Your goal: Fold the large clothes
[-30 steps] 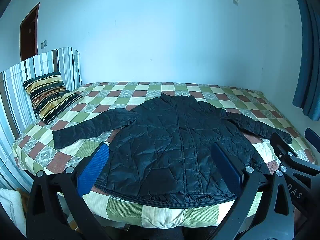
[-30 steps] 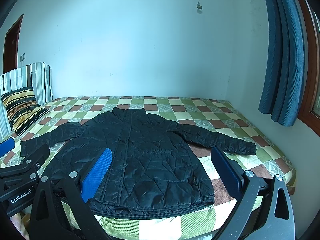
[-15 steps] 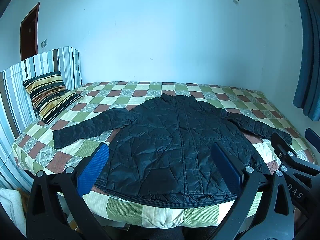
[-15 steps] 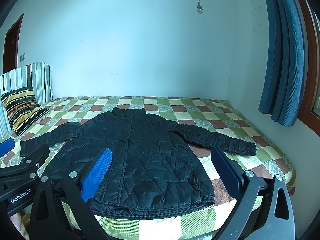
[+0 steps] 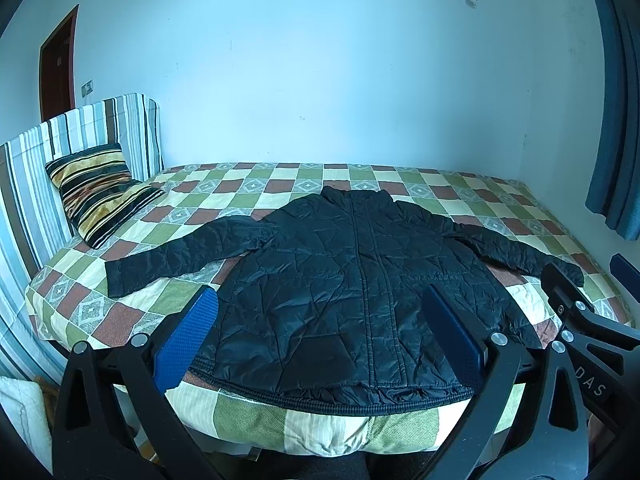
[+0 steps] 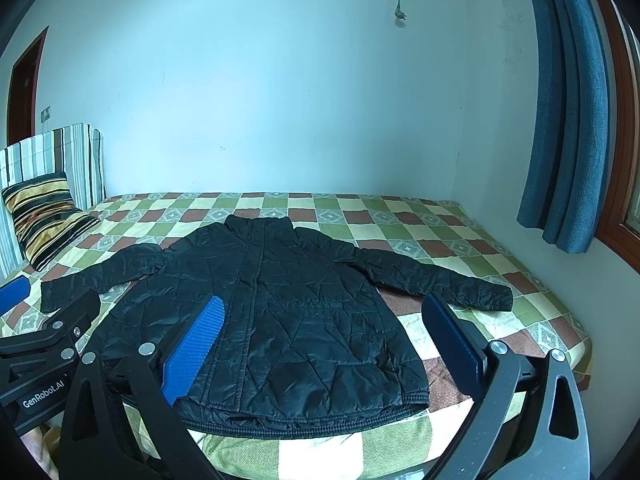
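Observation:
A black quilted jacket [image 5: 344, 292] [image 6: 276, 312] lies flat on the checked bed, front up, collar toward the far wall and hem at the near edge. Both sleeves are spread out: the left sleeve [image 5: 172, 258] reaches toward the pillow, the right sleeve [image 6: 436, 276] toward the curtain side. My left gripper [image 5: 320, 328] hovers open in front of the hem, holding nothing. My right gripper [image 6: 320, 332] is open too, apart from the jacket, near its right half. Each gripper shows at the edge of the other's view.
The bed [image 5: 256, 420] has a green, brown and cream checked cover. A striped pillow [image 5: 96, 192] leans on a striped headboard [image 5: 28, 184] at the left. A blue curtain [image 6: 568, 112] hangs at the right by a window frame. A pale wall stands behind.

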`<state>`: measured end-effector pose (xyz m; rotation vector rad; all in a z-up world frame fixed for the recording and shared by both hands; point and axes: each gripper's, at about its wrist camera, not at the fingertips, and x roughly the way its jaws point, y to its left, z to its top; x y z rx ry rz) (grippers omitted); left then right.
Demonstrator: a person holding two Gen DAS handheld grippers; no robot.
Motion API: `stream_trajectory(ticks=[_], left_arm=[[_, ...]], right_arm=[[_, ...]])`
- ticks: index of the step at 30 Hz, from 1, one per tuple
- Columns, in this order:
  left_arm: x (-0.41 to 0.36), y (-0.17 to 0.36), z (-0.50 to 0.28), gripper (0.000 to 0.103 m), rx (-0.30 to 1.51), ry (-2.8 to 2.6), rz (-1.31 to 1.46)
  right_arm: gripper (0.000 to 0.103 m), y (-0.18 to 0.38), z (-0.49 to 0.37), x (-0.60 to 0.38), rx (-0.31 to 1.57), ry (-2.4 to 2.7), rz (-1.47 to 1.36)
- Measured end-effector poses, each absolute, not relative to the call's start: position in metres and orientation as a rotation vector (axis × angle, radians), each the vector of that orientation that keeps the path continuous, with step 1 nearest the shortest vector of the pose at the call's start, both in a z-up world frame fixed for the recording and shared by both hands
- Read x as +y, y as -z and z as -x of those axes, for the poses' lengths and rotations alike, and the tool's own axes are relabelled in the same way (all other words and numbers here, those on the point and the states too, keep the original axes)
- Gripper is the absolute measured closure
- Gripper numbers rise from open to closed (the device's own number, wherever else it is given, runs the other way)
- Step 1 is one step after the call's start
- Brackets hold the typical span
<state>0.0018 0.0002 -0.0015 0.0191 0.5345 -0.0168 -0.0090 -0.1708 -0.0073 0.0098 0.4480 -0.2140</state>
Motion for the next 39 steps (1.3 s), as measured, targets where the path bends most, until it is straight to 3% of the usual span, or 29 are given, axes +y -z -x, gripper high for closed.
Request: stream_trajectory(ticks=[24, 39], left_arm=[[-0.001, 0.014, -0.019, 0.002, 0.577, 0.018, -0.027], [-0.005, 0.057, -0.092, 0.002, 0.703, -0.002, -0.052]], right_arm=[[0.005, 0.02, -0.006, -0.169, 0.487, 0.212, -0.005], [0.005, 0.063, -0.076, -0.184, 0.642, 0.211, -0.035]])
